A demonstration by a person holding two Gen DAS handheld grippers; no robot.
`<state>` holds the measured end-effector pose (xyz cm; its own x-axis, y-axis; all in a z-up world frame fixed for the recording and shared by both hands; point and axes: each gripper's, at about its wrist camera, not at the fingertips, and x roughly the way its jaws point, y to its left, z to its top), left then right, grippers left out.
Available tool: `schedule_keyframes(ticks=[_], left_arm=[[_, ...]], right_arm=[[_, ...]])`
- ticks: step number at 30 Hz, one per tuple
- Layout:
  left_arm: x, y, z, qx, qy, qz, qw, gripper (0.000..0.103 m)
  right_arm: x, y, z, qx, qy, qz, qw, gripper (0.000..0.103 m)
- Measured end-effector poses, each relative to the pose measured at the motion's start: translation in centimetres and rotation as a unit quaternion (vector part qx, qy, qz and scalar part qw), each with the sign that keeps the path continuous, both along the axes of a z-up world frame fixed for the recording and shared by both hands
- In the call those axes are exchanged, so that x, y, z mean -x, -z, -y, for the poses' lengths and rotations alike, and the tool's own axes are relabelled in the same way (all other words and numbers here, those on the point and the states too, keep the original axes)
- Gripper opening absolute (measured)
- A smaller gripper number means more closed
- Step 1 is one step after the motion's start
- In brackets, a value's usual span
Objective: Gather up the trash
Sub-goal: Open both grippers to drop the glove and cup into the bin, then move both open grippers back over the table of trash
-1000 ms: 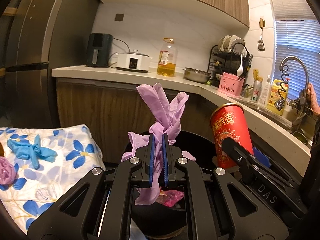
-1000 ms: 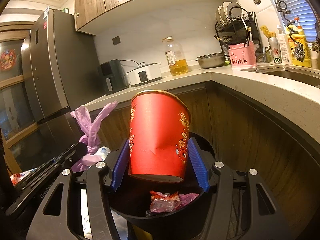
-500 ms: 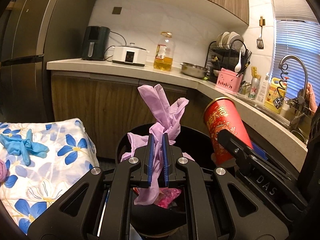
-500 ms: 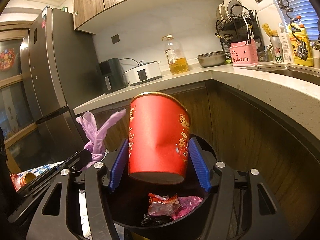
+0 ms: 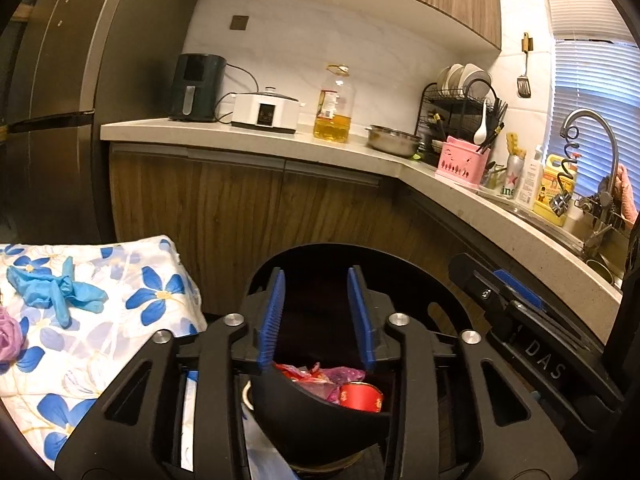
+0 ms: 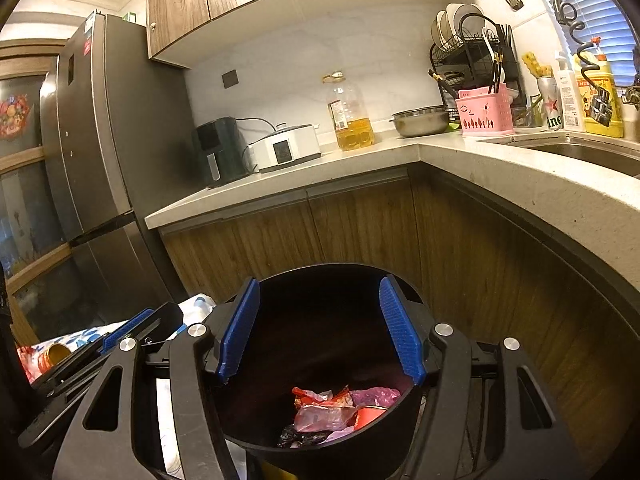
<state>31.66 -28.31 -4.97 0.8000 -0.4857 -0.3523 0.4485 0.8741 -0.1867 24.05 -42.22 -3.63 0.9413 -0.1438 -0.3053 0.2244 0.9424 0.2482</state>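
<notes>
Both loads have dropped since a second ago: the left claw (image 5: 316, 316) and right claw (image 6: 319, 330) now gape wide and empty over the black bin (image 5: 320, 412), where the red cup (image 5: 361, 397) lies among wrappers at lower centre. This drop-off step looks done; next calls for swinging back to the floral tabletop (image 5: 132, 304). Only the left view shows the blue glove (image 5: 54, 292) at middle left awaiting pickup; the right view alone shows a can (image 6: 52, 354) at far left.
</notes>
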Motion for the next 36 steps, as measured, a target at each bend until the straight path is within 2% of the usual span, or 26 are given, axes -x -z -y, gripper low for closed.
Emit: schedule_keyframes(ticks=[6,11,14,19,29,36], left_arm=[[1.1,-0.2,-1.9,-0.003,-0.026,0.002,0.9997,0.053],[2.3,-0.6,-4.1,-0.006,-0.061,0.001,0.9981,0.079],[3.3,-0.8,-5.7,-0.005,-0.078,0.001,0.997,0.087],[5.1,-1.0,-8.2,-0.001,-0.094,-0.01,0.9955,0.091],[9.3,-1.5,-13.6,0.0,-0.14,-0.001,0.9901,0.096],[11.3,-1.4,-19.3,-0.006,-0.204,0.004,0.9789,0.096]], right_arm=[[0.8,-0.5,-0.8,0.015,0.001,0.001,1.0,0.067],[2.0,-0.7,-1.6,0.02,0.0,0.004,1.0,0.074],[2.7,-0.9,-2.0,0.02,-0.002,0.006,1.0,0.079],[3.8,-1.2,-3.1,0.017,-0.006,0.008,1.0,0.085],[5.7,-2.4,-7.6,0.031,-0.036,0.018,0.999,0.087],[5.7,-2.3,-12.1,0.035,-0.077,0.018,0.996,0.087]])
